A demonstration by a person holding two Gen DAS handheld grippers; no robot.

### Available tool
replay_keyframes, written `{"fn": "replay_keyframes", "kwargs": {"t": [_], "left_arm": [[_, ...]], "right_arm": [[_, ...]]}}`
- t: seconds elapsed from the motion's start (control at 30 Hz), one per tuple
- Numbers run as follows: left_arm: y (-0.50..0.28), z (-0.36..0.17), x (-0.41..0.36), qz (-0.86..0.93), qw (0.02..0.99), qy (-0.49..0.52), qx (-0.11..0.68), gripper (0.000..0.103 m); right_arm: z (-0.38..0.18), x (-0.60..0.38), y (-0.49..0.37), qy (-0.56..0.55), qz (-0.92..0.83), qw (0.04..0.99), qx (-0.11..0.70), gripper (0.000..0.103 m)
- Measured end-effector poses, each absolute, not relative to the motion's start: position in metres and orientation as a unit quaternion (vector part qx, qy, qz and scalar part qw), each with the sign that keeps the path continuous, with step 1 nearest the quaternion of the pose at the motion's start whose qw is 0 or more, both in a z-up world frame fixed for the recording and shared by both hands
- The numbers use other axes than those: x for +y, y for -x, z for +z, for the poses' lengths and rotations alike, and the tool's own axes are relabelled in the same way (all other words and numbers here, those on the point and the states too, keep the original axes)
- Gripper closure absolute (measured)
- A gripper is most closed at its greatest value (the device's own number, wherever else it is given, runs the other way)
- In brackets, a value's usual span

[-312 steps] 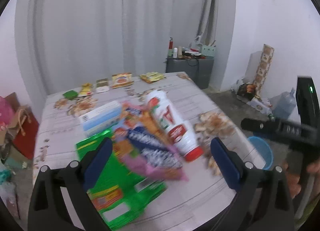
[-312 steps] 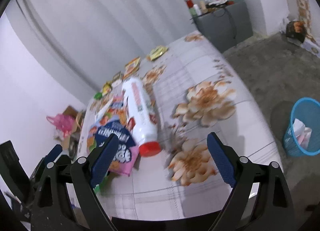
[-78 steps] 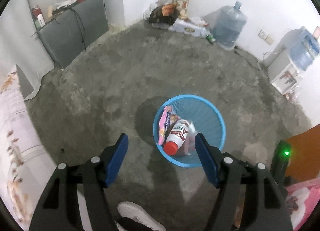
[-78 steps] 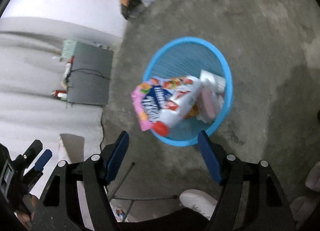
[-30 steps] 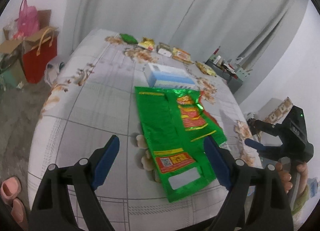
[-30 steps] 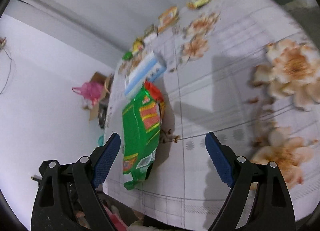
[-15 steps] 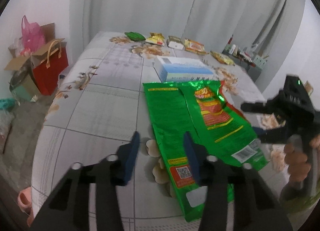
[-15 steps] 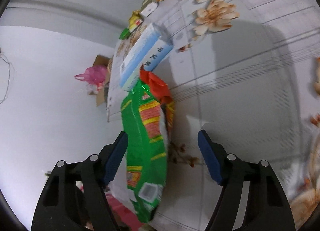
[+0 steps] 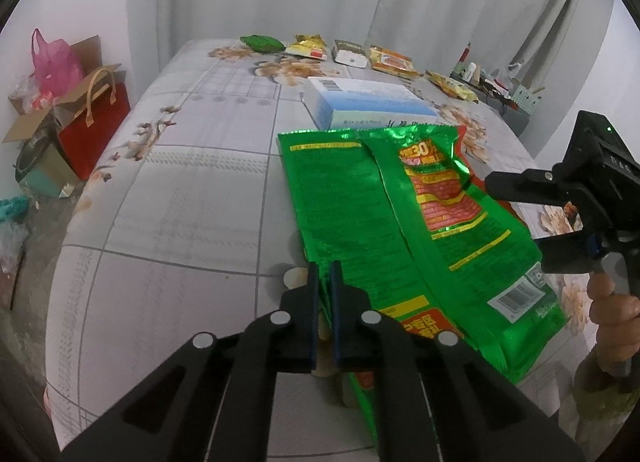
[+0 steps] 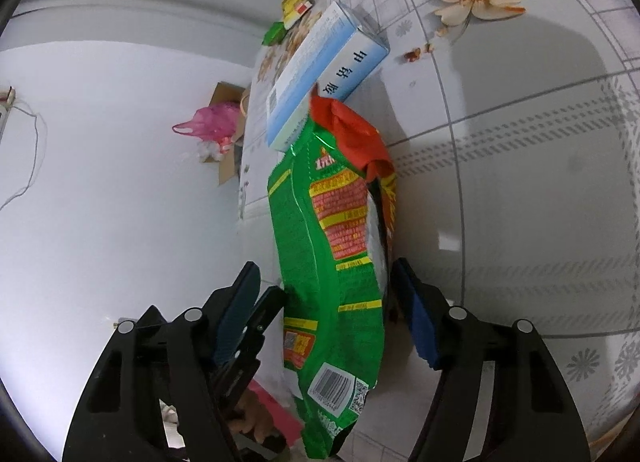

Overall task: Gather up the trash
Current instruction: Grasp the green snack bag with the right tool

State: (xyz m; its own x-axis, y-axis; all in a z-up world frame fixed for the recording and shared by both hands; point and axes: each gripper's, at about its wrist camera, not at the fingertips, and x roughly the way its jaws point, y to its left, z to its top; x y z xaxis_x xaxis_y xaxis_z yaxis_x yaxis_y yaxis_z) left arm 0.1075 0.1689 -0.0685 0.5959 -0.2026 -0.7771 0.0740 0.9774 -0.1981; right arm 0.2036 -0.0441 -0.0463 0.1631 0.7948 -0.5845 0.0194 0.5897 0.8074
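Green snack bag point(image 9: 384, 222) on the worktop point(image 9: 180, 190): left gripper point(image 9: 325, 282) jaws clamped on its near edge; right gripper point(image 10: 328, 302) jaws closing astride it (pads not yet touching). Lift only once both grip.

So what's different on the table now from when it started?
The white bottle and the pink snack bag left the table for the blue bin. Now the left tool has shut on the near edge of the green bag, and the right tool is closing around the bag's other side. The blue-and-white box and the small packets at the far end stayed put.
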Motion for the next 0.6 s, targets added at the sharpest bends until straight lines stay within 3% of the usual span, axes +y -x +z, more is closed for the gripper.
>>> {"fn": "replay_keyframes", "kwargs": {"t": [0.2,0.43,0.6], "left_arm": [[-0.11,-0.071,0.167,-0.082,0.89,0.076,0.443,0.098],[-0.111,-0.071,0.168,-0.085,0.889,0.08,0.443,0.098],[-0.111,-0.071,0.169,-0.088,0.887,0.086,0.445,0.098]], "right_arm": [[-0.05,-0.043,-0.2,-0.351,0.29,0.669,0.587,0.056],[-0.062,-0.048,-0.198,-0.359,0.279,0.662,0.596,0.091],[-0.061,-0.049,-0.193,-0.34,0.272,0.674,0.596,0.098]]}}
